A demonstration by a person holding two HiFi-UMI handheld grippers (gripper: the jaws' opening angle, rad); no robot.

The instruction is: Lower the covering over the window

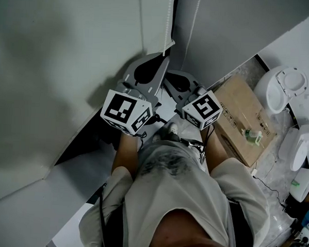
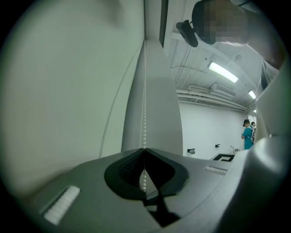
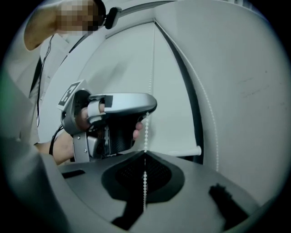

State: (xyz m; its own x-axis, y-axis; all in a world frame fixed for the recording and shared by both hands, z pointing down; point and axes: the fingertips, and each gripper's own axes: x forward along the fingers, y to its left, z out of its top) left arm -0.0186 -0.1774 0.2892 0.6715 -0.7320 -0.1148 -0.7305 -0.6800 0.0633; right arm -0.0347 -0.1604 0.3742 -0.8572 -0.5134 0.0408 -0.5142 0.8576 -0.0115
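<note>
white wall (image 1: 44, 63) | cardboard box (image 1: 241, 117) on floor | white toilet (image 1: 283, 88) near box | ceiling strip light (image 2: 223, 72) lit

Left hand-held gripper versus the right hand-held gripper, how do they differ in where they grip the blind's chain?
The left hand-held gripper pinches the bead chain higher up, while the right hand-held gripper pinches it below that. In the head view, the left one reaches closer to the blind's bottom bar, and the right one sits on the cardboard box side. Both are shut on the same strand.
</note>
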